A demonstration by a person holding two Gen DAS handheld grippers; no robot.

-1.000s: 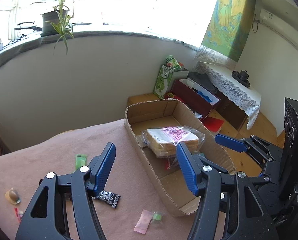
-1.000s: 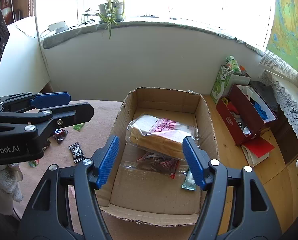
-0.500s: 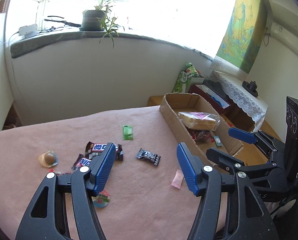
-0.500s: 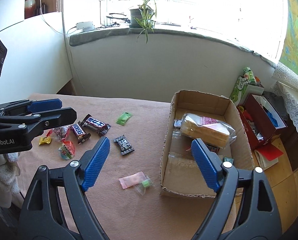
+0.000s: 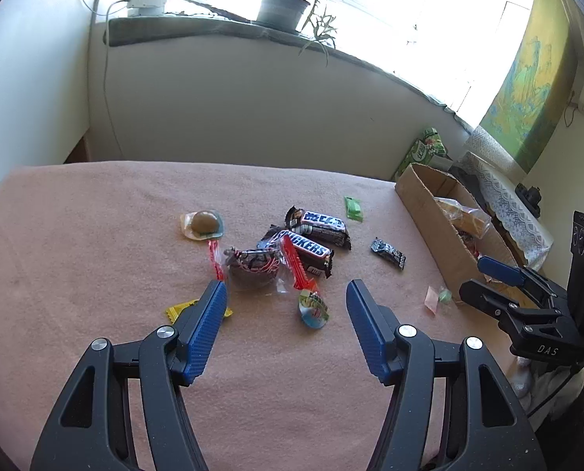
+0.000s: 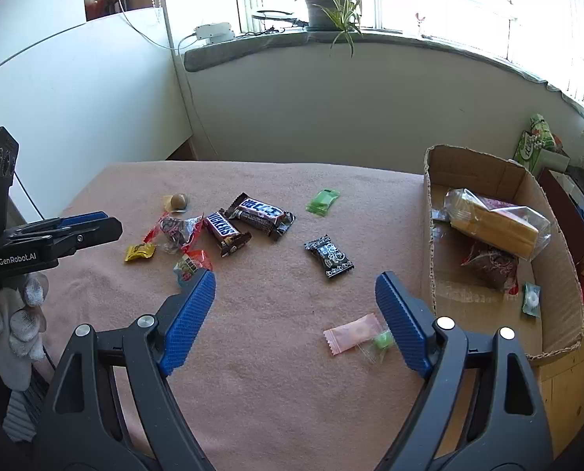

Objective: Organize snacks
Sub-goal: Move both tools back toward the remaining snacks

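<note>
Pink cloth (image 6: 276,384) lies bare beneath both grippers (image 5: 286,325) (image 6: 294,314) — fingers apart, gripping nothing.

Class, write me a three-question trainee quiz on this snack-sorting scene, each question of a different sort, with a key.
1. True or false: the Snickers bar already lies inside the cardboard box.
2. Which lies nearest the right gripper? A) the pink sachet B) the green packet C) the yellow candy
3. Fill in: the bagged sliced bread lies in the ____.

Key: 1 false, it lies on the pink cloth. 2 A. 3 cardboard box.
</note>
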